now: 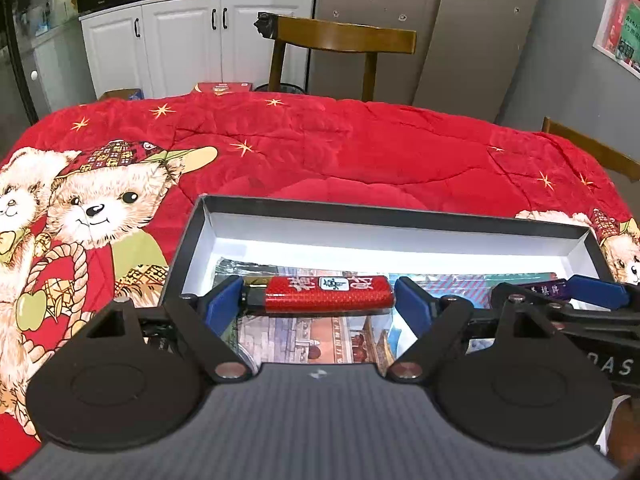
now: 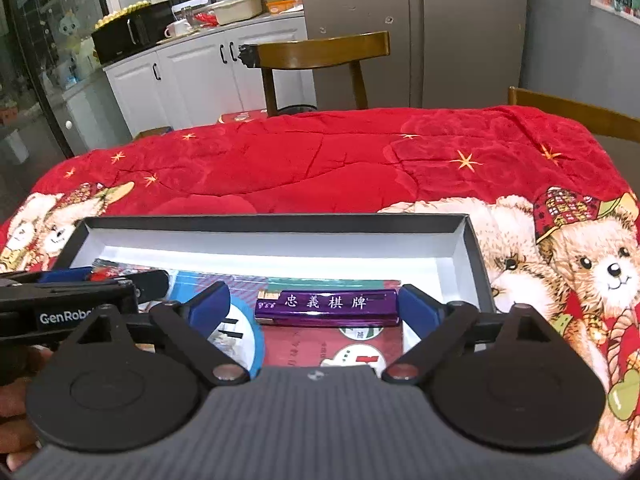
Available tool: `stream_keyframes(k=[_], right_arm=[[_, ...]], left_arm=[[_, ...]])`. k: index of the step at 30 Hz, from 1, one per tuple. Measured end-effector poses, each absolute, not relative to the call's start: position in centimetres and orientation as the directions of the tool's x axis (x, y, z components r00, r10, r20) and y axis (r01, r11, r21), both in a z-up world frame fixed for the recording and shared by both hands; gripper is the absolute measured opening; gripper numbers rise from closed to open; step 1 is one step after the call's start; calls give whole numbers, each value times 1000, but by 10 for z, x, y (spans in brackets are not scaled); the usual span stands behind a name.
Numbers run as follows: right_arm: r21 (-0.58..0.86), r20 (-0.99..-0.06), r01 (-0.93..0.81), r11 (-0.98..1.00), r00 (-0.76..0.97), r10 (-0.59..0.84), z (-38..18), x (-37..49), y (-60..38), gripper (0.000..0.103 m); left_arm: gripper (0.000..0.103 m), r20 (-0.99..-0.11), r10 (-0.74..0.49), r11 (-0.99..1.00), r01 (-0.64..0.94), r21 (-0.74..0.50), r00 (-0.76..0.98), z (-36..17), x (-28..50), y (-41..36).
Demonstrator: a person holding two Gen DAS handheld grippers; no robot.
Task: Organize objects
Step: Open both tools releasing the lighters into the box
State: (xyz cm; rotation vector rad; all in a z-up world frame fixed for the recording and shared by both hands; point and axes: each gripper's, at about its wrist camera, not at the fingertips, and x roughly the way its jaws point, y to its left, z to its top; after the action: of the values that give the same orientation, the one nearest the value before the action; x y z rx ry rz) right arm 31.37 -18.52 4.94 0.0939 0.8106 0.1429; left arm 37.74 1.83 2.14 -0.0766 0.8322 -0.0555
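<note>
- A red quilt (image 1: 320, 148) printed with teddy bears and gold stars covers the whole surface, rumpled toward the far side.
- Beyond it stand a wooden chair (image 1: 344, 44), white cabinets (image 1: 180, 40) with a cluttered top, and a grey fridge (image 1: 432, 20).
- A shallow open box (image 1: 384, 220), dark outside and white inside, sits on the near part of the quilt. Printed cards and packets (image 2: 352, 344) cover its floor.
- The left gripper (image 1: 318, 300) reaches down over the left part of the box. Its blue fingers (image 1: 222, 304) stand wide on either side of a red lighter (image 1: 328, 294). The left one sits at the lighter's dark end, the right one just off its other end; whether they press on it I cannot tell.
- The right gripper (image 2: 320, 306) reaches over the right part of the box, just beside the left gripper. Its fingers (image 2: 210, 306) are spread apart, released. A purple lighter (image 2: 328, 306) with white lettering lies crosswise between them on a red card, clear of the left finger, close to the right.
- The two lighters lie near each other in the box, red to the left, purple to the right.
- At the near left of the right wrist view a bit of a hand (image 2: 16, 400) shows.
</note>
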Motion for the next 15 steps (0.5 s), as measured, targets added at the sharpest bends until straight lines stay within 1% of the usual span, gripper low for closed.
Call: stream_keyframes(k=[4,8,11,15], right_arm=[[141,-708,-94,986,687,167,53,312,-186,98],[150,-690,-102,983,702,178,61,309,-187,98],[167,-670,-112,980,716,196,69,306,-189,99],[184,-642,-127,975,736,217,81,299,-192,99]], left_arm=[[85,-740,-83,996,24,-90,667,23,378,18],[85,-739,-115,991,26,-130,664,29,377,25],[85,-722,-127,988,20,-154,680,39,375,32],[85,-686,-127,987,24,-158,717,59,368,42]])
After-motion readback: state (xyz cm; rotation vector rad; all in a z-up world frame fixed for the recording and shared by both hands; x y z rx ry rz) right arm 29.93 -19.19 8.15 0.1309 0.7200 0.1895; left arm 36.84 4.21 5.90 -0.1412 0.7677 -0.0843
